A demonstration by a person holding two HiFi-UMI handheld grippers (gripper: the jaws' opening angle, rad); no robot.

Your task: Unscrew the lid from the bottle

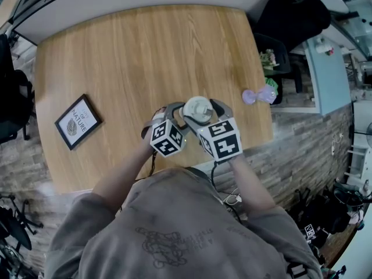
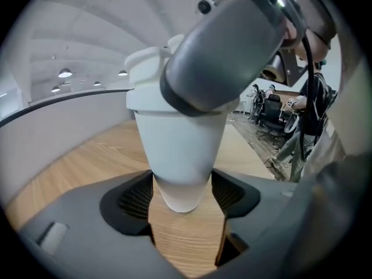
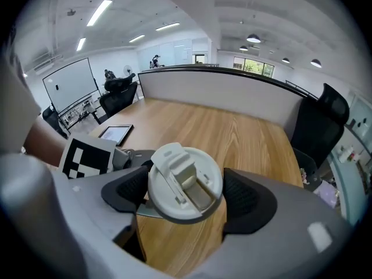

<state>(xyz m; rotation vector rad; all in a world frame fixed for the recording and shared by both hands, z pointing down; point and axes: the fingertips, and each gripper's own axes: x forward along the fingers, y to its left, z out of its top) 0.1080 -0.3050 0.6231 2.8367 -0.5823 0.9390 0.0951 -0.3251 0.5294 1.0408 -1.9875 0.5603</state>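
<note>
The person holds both grippers close together above the near part of the wooden table [image 1: 145, 51]. Between them is the white bottle [image 2: 180, 150], lifted off the table; wood shows under its bottom.

The left gripper [image 2: 183, 197] pinches the lower, narrow part of the bottle. Its two dark pads [image 2: 135, 197] lie against the sides of the bottle, one on each side, and the bottle stands about upright between them.

The right gripper [image 3: 185, 195] comes from above and is closed on the lid [image 3: 185, 182]. The round white lid sits between its jaws, with a pad [image 3: 241, 197] at each side of the rim; on the right side I cannot tell whether a thin gap is there. The lid is on the bottle, and its flip cap on top is seen from above. In the left gripper view one grey jaw of the right gripper crosses in front of the lid.

On the left part of the table lies a small black frame [image 1: 78, 121], well apart from the bottle. At the right edge of the table is a small purple and green thing [image 1: 260, 95]; what it is, I cannot tell.
</note>
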